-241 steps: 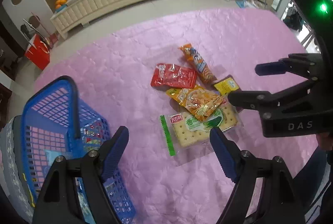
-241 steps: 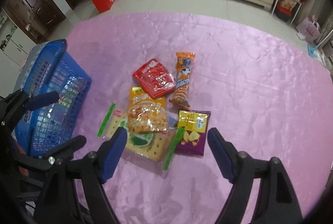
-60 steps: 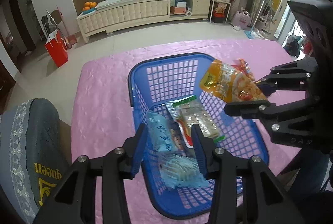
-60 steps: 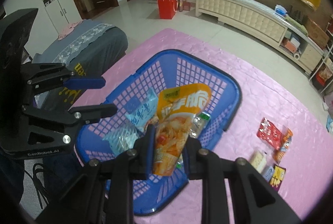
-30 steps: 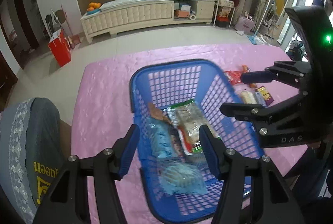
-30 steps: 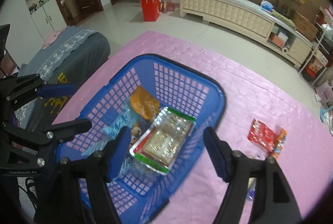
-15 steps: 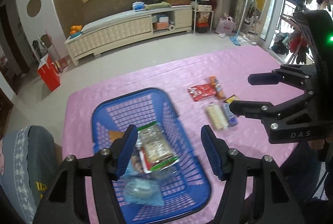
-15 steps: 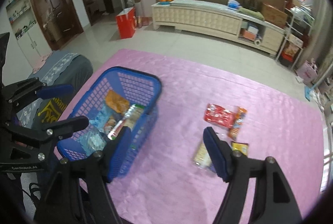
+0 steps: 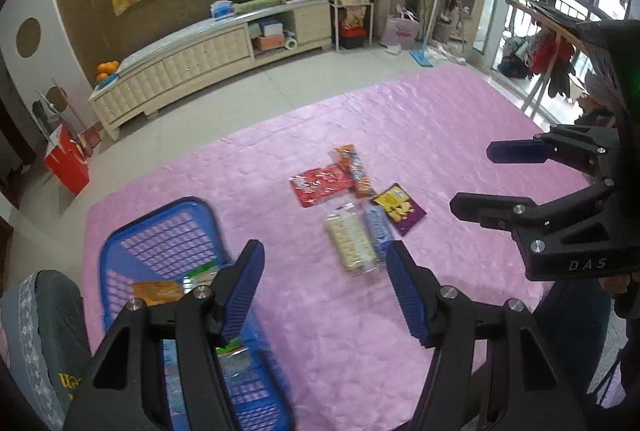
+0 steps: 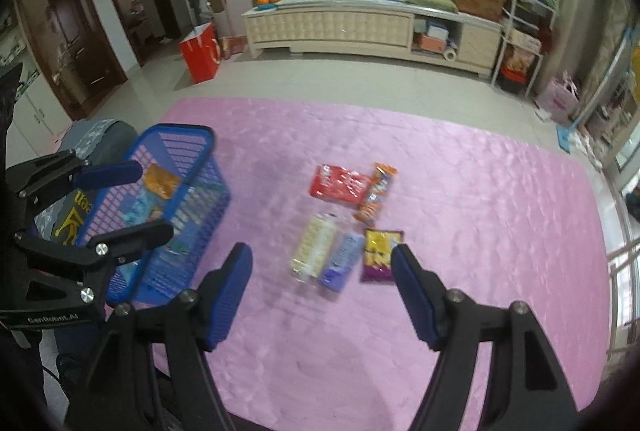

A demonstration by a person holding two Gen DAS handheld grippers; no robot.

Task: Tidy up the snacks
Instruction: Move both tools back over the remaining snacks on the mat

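At the left, the blue basket (image 10: 176, 199) is sitting near the table's edge, already holding an orange packet (image 10: 161, 181) and a few other wrappers. The left tongs (image 9: 324, 287) are hovering spread and empty, between the basket and the loose pile. Five snacks are lying together mid-table on the pink cloth (image 9: 460, 135): the clear cracker pack (image 9: 350, 241) and the blue-wrapped pack (image 9: 378, 227) touching side by side, the red packet (image 9: 320, 185) and the orange tube pack (image 9: 356, 169) behind them, and the purple-and-yellow chip bag (image 9: 400, 209) to the right. The right tongs (image 10: 322, 287) are also spread with nothing between them, pointing down at the pile. For a clean pick, each tong should probably be straddling one pack across its narrow width, lowering flat so the neighbour is not being pinched too.
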